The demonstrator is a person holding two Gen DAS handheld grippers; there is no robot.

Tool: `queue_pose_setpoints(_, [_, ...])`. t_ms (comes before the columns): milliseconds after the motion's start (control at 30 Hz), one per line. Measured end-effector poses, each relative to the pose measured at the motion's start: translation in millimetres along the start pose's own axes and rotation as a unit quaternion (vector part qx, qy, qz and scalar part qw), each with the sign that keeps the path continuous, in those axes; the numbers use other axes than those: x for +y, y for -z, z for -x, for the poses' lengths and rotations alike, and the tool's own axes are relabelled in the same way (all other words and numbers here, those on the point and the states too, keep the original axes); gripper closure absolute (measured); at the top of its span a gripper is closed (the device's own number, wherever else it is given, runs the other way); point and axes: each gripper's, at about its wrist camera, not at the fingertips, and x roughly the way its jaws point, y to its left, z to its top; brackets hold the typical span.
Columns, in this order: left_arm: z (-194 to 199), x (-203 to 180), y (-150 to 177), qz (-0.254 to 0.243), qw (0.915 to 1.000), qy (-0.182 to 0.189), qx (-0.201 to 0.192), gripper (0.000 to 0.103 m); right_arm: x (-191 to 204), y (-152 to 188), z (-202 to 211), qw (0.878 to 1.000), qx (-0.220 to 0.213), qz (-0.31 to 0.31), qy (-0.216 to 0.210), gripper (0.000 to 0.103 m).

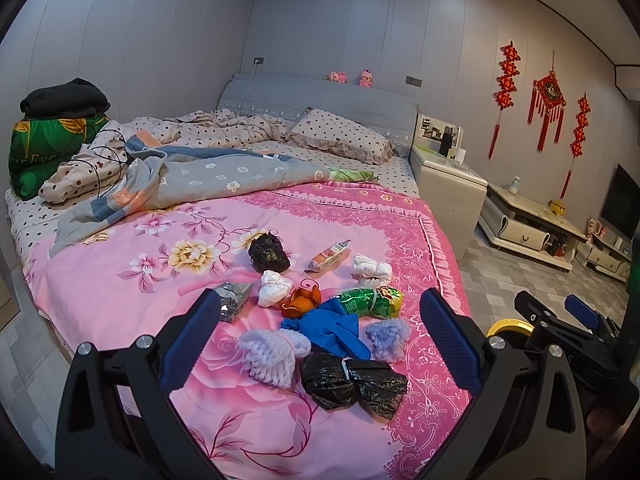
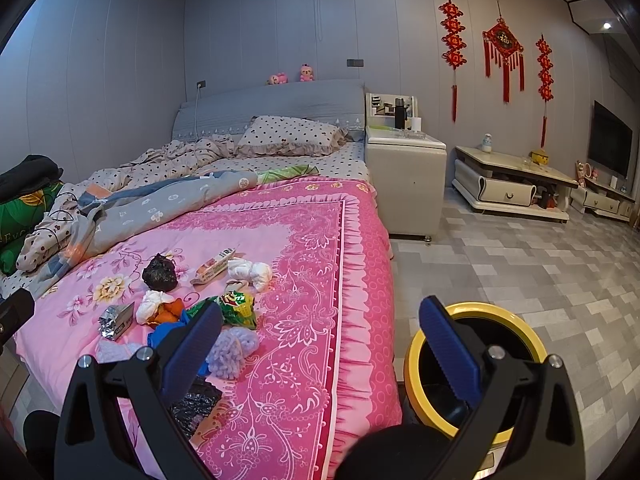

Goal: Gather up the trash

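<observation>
The bin (image 1: 508, 326) shows only a sliver of yellow rim in the left view — the right gripper (image 1: 560, 312) covers the rest. In the right view a blue finger (image 2: 448, 350) crosses its rim, and another finger (image 2: 192, 354) hides much of the blue rag (image 2: 166, 330) and black bag (image 2: 196, 404).

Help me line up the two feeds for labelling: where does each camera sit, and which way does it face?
Left wrist: on the left gripper, above the bed's foot, facing the headboard over the trash pile; its own open blue fingers show, and the right gripper at right.
Right wrist: on the right gripper, further right over the pink quilt edge, facing the same way; its open fingers frame the yellow-rimmed bin on the floor.
Shared: black bag, green wrapper, bin, pillow.
</observation>
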Motion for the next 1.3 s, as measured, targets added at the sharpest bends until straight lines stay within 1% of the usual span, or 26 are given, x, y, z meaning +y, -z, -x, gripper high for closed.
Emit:
queue_pose_setpoints(967, [-1.6, -1.1, 1.1, 0.0, 1.0, 0.0, 0.003, 0.007, -3.3, -0.1, -3.6, 1.0, 0.009, -0.004, -0.007, 0.008])
queue_pose_setpoints(1033, [-3.5, -1.6, 4.8, 0.001, 1.0, 0.0, 0.007, 0.008, -3.5, -0.6, -5.2, 1.0, 0.011, -0.005, -0.017, 0.008])
queue_pose_setpoints(1167, [-12.4, -1.1, 15.1, -0.001, 0.9998, 0.003, 0.019, 0.008, -7.3, -3.2, -7.6, 0.998, 0.014, -0.016, -0.053, 0.008])
queue_pose_setpoints(1233, [-16.4, -0.4, 17.5, -0.004, 0.9996, 0.006, 0.027, 0.007, -8.3, -6.2, -11.8, 0.997, 0.022, -0.016, -0.073, 0.008])
queue_pose_setpoints(1300, [-19.3, 2.5, 15.8, -0.008, 0.999, 0.02, 0.04, 0.007, -11.7, -9.3, -19.1, 0.995, 0.038, -0.019, -0.092, 0.008])
